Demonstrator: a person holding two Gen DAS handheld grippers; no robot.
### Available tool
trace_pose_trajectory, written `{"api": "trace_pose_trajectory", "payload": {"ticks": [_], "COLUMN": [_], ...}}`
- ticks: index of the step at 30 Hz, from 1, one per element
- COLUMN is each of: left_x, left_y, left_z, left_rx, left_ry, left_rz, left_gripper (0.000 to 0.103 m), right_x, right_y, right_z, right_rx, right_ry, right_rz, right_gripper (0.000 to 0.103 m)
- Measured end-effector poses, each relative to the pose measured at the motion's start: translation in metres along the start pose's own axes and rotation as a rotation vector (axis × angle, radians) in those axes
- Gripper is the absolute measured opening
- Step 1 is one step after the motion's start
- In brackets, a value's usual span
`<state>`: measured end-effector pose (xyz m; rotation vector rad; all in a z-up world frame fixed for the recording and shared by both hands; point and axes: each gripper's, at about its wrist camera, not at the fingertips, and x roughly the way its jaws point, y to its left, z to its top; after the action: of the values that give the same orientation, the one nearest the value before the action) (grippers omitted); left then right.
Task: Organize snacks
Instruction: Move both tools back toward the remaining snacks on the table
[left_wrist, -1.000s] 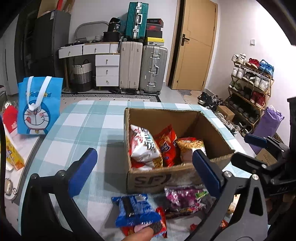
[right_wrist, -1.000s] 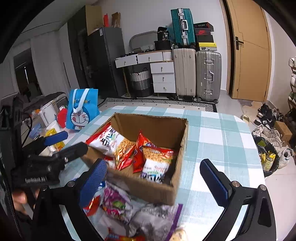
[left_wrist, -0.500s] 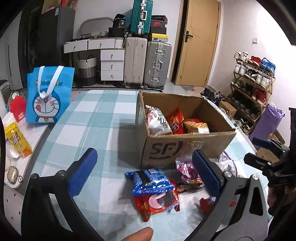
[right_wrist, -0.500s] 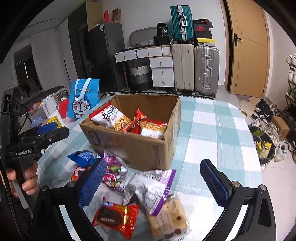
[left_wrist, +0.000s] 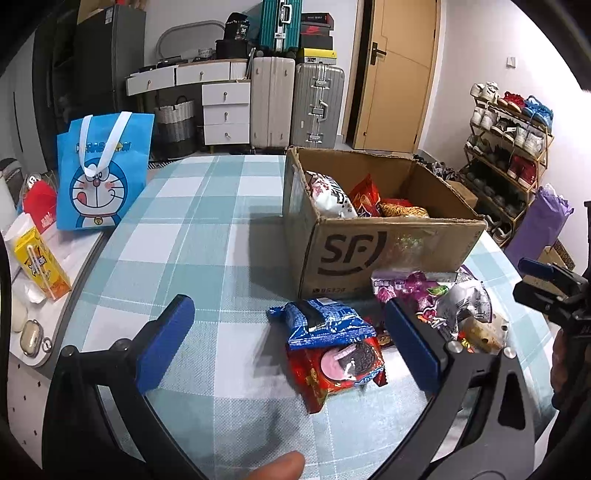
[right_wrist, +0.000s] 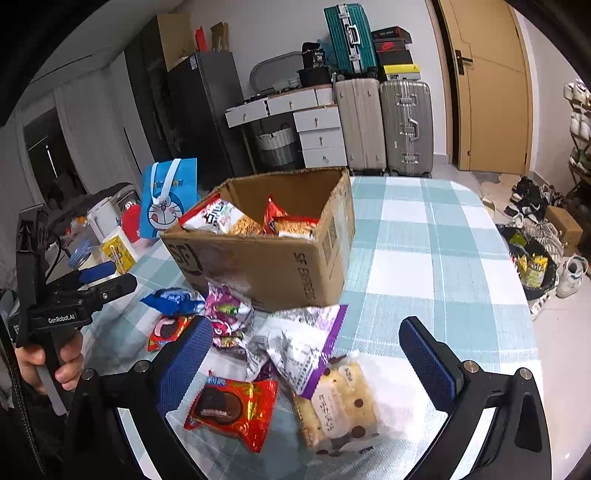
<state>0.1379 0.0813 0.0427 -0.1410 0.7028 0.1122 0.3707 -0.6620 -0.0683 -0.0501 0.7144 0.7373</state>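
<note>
A brown cardboard box (left_wrist: 384, 254) (right_wrist: 266, 266) stands on the checked tablecloth with several snack bags inside. In front of it lie loose packs: a blue cookie pack (left_wrist: 325, 325) (right_wrist: 173, 297), a red cookie pack (left_wrist: 336, 369), a purple candy bag (left_wrist: 410, 288) (right_wrist: 225, 310), a silver-purple bag (right_wrist: 299, 339), another red cookie pack (right_wrist: 232, 406) and a clear bread pack (right_wrist: 340, 402). My left gripper (left_wrist: 284, 343) is open, low over the blue and red packs. My right gripper (right_wrist: 306, 362) is open above the silver bag and bread pack.
A blue cartoon tote bag (left_wrist: 99, 173) stands at the table's left edge beside a yellow drink carton (left_wrist: 40, 266) and small items on a white side surface. Suitcases (left_wrist: 295, 99), drawers and a door are behind; a shoe rack (left_wrist: 509, 147) is at the right.
Both grippers have pulled back and dropped lower from above the box, so the loose packs in front of it now lie between their open fingers.
</note>
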Motion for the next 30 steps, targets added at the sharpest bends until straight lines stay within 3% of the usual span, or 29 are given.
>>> {"api": "trace_pose_trajectory", "payload": {"ticks": [9, 19, 24, 30], "left_x": [0.012, 0.034, 0.042, 0.051], "left_y": [-0.006, -0.008, -0.012, -0.017], "left_z": [-0.004, -0.013, -0.019, -0.025], "left_rx": [0.004, 0.011, 0.022, 0.036], "left_ry": [0.055, 0.131, 0.16, 0.193], "left_rz": [-0.041, -0.037, -0.049, -0.063], "left_gripper": [0.102, 0.102, 0.102, 0.102], "right_x": [0.008, 0.032, 0.042, 0.04], "right_y": [0.003, -0.005, -0.009, -0.013], "right_z": [-0.007, -0.016, -0.025, -0.035], "right_rx": [-0.026, -0.001, -0.037, -0.102], "right_ry": [0.048, 0.145, 0.228, 0.255], "right_rz": [-0.013, -0.048, -0.088, -0.118], "right_gripper": [0.103, 0.102, 0.102, 0.102]}}
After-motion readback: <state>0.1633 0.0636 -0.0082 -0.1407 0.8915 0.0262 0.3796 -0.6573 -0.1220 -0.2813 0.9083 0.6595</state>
